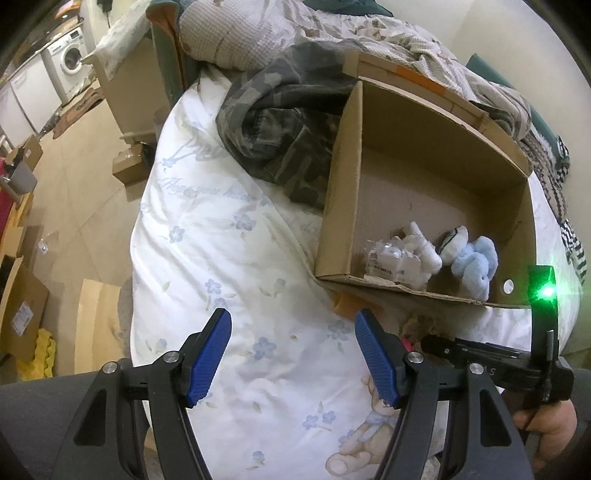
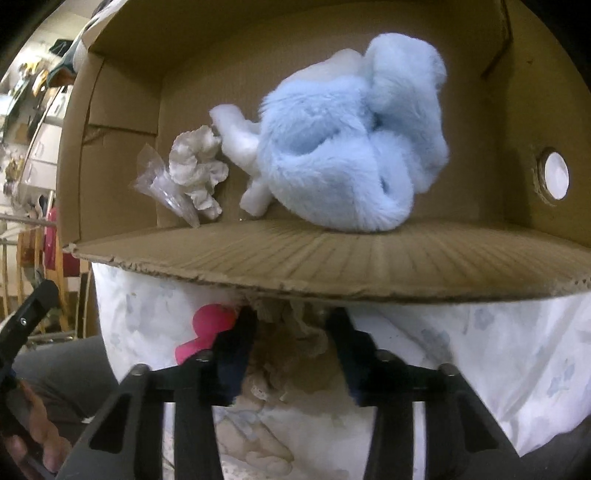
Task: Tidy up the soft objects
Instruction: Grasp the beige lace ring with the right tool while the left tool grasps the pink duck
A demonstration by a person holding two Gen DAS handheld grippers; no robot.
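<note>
An open cardboard box [image 1: 436, 155] lies on a white flowered duvet [image 1: 240, 266]. Inside it are a light blue plush toy [image 1: 474, 264], a white soft item [image 1: 424, 247] and a clear plastic packet [image 1: 388, 258]. My left gripper [image 1: 293, 354] is open and empty over the duvet, in front of the box. In the right wrist view the blue plush [image 2: 351, 136] and a white ruffled item [image 2: 195, 173] sit in the box [image 2: 332, 266]. My right gripper [image 2: 291, 347] is closed around a beige frilly soft object [image 2: 291, 343] with a pink part [image 2: 210, 328], just under the box's front flap.
A camouflage garment [image 1: 280, 122] lies left of the box. Patterned bedding [image 1: 332, 33] is piled behind it. Cardboard pieces [image 1: 22, 306] and a washing machine [image 1: 70, 62] stand on the floor to the left.
</note>
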